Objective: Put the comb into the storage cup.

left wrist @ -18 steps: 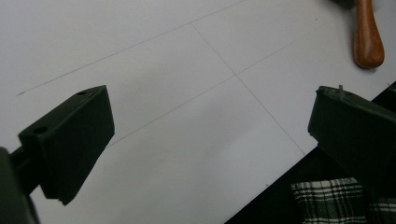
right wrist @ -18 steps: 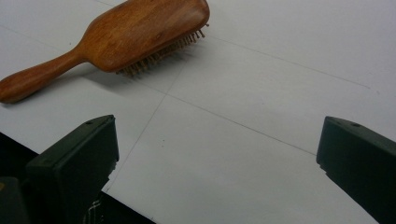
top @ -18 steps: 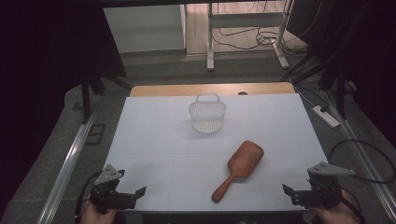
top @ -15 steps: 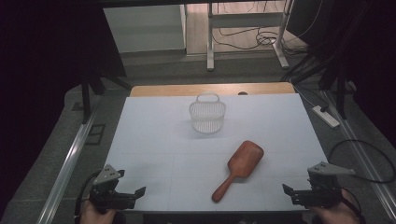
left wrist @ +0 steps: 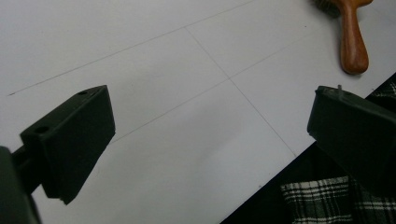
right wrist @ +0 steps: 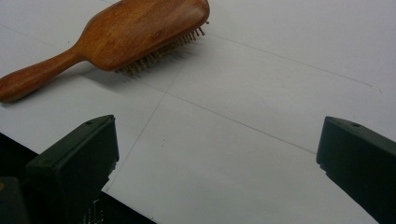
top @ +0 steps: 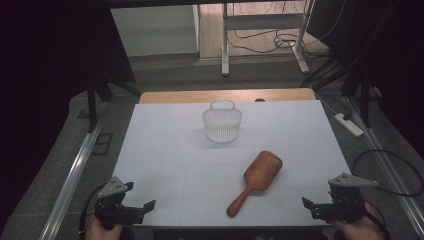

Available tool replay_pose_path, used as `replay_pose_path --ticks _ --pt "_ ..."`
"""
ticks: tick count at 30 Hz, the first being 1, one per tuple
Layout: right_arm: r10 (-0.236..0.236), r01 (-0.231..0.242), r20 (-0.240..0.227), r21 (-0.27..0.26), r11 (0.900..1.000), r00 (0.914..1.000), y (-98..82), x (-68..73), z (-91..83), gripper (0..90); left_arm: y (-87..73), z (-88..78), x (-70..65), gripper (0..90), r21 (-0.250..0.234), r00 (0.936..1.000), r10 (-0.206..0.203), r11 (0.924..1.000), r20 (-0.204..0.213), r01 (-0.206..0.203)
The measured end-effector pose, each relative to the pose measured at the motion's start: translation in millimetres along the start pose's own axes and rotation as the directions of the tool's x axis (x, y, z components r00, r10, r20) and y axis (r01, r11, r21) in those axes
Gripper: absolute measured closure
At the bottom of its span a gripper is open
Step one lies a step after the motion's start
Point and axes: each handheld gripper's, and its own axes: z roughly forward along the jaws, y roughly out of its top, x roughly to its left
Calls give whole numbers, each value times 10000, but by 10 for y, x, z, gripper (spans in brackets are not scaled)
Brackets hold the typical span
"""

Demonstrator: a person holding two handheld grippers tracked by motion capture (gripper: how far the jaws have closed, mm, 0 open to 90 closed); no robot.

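Note:
A brown wooden hairbrush (top: 256,180) lies bristles down on the white table sheet (top: 170,165), its handle toward the near edge. Behind it stands a small white wire basket (top: 222,122) with a handle. My left gripper (top: 145,206) rests at the near left corner, open, with nothing between its jaws; its own view catches the hairbrush handle (left wrist: 352,44) at top right. My right gripper (top: 309,204) sits at the near right corner, open and empty. In its view the hairbrush (right wrist: 116,42) lies ahead to the left, beyond the gripper (right wrist: 215,140).
A wooden strip (top: 225,95) edges the table's far side. A white power strip (top: 348,125) and cables lie on the floor to the right. Metal rails (top: 75,170) run along both sides. Plaid cloth (left wrist: 327,203) shows below the near table edge.

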Motion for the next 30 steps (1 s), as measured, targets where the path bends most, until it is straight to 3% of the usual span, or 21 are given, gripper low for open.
replay_pose_path --ticks 16,22,30 --pt "-280 280 -262 -5 9996 9993 26 7 -7 0 1 8 5 22 58 10000 11 10000 95 -11" --pt "-239 224 -497 -297 9993 9985 98 -28 -19 0 0 9 8 24 57 9999 -33 10000 96 33" --pt "-517 505 -1099 -134 9986 9926 128 -28 55 0 3 13 10 27 133 9999 -10 9999 106 9"
